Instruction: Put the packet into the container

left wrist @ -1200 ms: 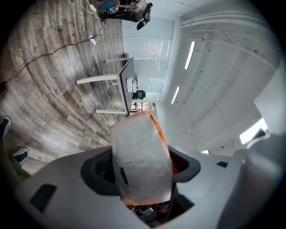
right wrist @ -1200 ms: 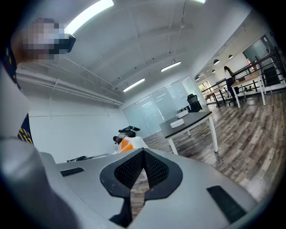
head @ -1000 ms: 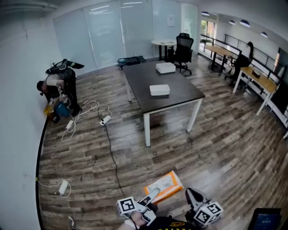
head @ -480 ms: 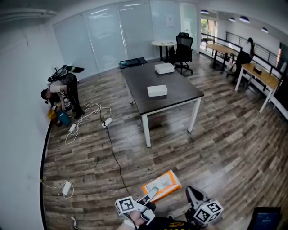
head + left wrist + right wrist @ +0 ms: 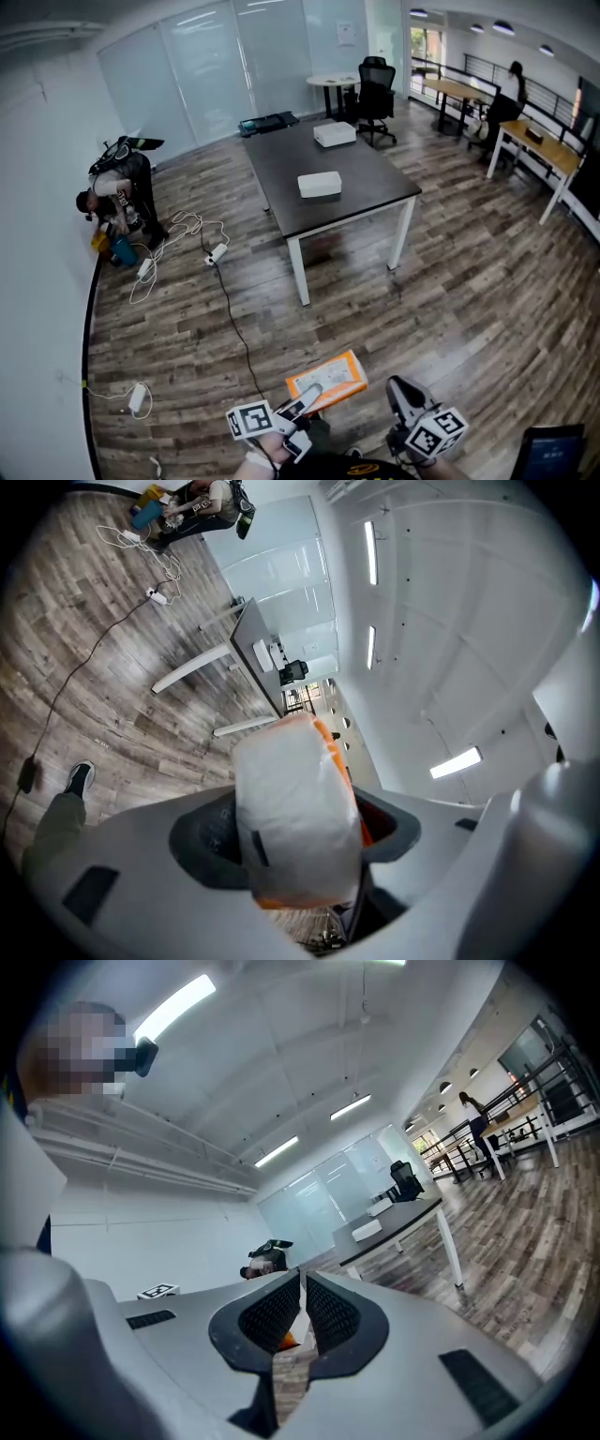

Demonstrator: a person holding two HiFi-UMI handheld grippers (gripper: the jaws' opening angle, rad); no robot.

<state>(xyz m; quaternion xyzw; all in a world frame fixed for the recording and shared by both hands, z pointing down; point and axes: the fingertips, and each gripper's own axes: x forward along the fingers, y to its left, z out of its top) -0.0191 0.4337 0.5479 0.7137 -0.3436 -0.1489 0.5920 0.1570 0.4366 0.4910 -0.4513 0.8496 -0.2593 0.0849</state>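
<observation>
An orange and white packet (image 5: pixel 328 380) is held low in front of me, above the wood floor, with my left gripper (image 5: pixel 305 403) shut on its near end. In the left gripper view the packet (image 5: pixel 295 817) fills the gap between the jaws of the left gripper (image 5: pixel 298 841). My right gripper (image 5: pixel 401 394) sits to the right of it, shut with nothing in it; its ribbed pads (image 5: pixel 281 1312) meet in the right gripper view. Two white containers (image 5: pixel 320 184) (image 5: pixel 335 134) stand on the dark table (image 5: pixel 281 164) farther ahead.
A person (image 5: pixel 117 192) crouches by the left wall among cables and power strips (image 5: pixel 187 234). A cable (image 5: pixel 234 319) runs across the floor toward me. An office chair (image 5: pixel 375 84) and wooden desks (image 5: pixel 525 141) stand at the back right. A dark screen (image 5: pixel 553 455) shows bottom right.
The head view has swung a little, so both grippers and the packet sit slightly further left in it. The left gripper's hold on the packet is the same, and the right gripper stays shut.
</observation>
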